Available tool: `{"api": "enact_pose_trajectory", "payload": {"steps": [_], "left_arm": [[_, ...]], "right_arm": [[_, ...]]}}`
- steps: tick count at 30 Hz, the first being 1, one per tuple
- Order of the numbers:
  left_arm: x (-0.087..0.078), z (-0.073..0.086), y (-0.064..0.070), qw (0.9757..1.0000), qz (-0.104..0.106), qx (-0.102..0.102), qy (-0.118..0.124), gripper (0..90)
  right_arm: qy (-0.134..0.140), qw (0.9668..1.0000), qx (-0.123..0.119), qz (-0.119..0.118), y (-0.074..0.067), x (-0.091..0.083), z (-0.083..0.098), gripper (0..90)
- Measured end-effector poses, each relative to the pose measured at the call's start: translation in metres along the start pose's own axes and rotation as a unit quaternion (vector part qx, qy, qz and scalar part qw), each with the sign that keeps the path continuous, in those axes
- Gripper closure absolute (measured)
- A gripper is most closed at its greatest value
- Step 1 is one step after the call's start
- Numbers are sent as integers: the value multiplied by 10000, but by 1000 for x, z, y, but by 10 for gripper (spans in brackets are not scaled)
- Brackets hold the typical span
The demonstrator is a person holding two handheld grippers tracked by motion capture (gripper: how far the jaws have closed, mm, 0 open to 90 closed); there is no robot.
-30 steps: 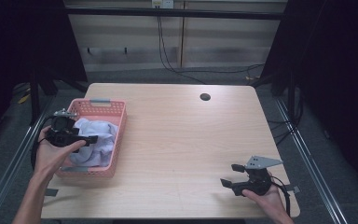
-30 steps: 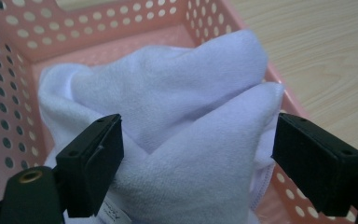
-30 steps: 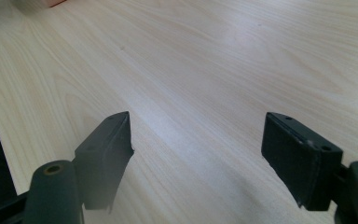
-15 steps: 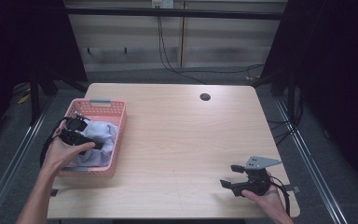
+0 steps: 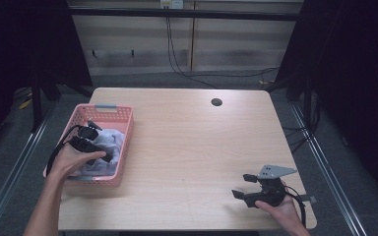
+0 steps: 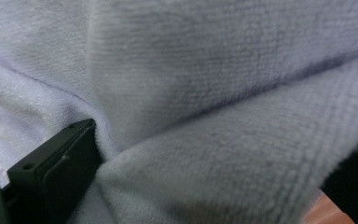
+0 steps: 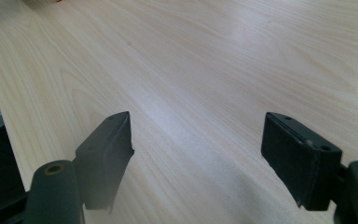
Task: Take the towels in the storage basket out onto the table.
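A pale lavender towel [image 5: 109,140] lies bunched in a pink plastic basket [image 5: 128,128] at the table's left side. My left gripper [image 5: 101,147] is down in the basket, pressed into the towel. In the left gripper view a thick fold of the towel [image 6: 223,93] bulges between the two widely spread jaws of my left gripper [image 6: 223,140], so it is open. My right gripper [image 5: 242,185] rests low over the table's near right corner. It is open, and in the right gripper view nothing but bare wood lies between the jaws of my right gripper [image 7: 198,123].
The light wooden table [image 5: 192,142] has a dark cable hole [image 5: 216,102] near its far edge. The basket stands close to the left edge. Dark floor and metal rails surround the table.
My left gripper has moved down and toward the near side of the basket, pushing into the towel. The right gripper has stayed in place.
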State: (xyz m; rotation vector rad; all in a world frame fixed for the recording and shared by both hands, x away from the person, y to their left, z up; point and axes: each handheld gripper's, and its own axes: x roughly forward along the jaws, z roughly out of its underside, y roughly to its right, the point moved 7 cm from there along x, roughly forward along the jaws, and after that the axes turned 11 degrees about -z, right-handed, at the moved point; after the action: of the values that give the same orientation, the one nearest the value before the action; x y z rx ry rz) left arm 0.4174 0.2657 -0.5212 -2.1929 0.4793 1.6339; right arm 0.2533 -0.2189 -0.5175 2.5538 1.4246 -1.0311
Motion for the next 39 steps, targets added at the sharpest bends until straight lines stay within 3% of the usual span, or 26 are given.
{"api": "enact_pose_trajectory", "payload": {"steps": [1, 5, 6, 7, 8, 14, 17, 24, 29, 30, 31, 36, 37, 39], "left_arm": [[1, 0, 0, 9999, -21, 102, -7, 0], [2, 2, 2, 9999, 50, 89, -67, 0], [4, 3, 3, 9999, -21, 123, -65, 0], [5, 2, 2, 9999, -136, 23, -68, 13], [4, 1, 0, 9993, -350, 64, -124, 94], [4, -1, -5, 9982, -549, 128, -209, 269], [2, 0, -7, 9984, -540, -35, -150, 361], [-1, 2, -11, 9986, -507, -47, 125, 495], [-6, 1, -14, 9991, -351, -203, 152, 531], [-7, 1, -15, 9990, -367, -164, 194, 533], [-9, 0, -17, 9985, -330, -318, 313, 537], [-17, 1, -23, 9973, -321, -396, 533, 540], [-19, 2, -23, 9964, -304, -509, 602, 541], [-23, 2, -25, 9962, -281, -481, 670, 541]], "right_arm": [[11, 10000, -20, -5, 0, 0, 0, 243], [-5, 10000, -8, -17, -1, -1, 1, 244], [-7, 10000, -12, -19, 0, 0, 1, 244], [-9, 10000, -3, -28, -1, 0, 1, 244], [-22, 10000, 5, -39, -1, 0, 1, 245], [-41, 10000, -25, -78, -2, 1, 1, 245], [-39, 9999, -30, -114, -2, 2, 1, 246], [-60, 9999, -1, -113, -2, 3, 1, 246], [-91, 9999, 5, -89, -1, 5, 0, 247], [-91, 9999, 13, -91, -2, 5, 0, 247], [-88, 9999, 12, -87, -2, 5, 0, 247], [-105, 9999, 19, -99, -1, 5, 1, 247], [-106, 9999, 14, -82, -2, 5, 1, 247], [-108, 9999, 34, -89, -2, 4, 1, 247]]}}
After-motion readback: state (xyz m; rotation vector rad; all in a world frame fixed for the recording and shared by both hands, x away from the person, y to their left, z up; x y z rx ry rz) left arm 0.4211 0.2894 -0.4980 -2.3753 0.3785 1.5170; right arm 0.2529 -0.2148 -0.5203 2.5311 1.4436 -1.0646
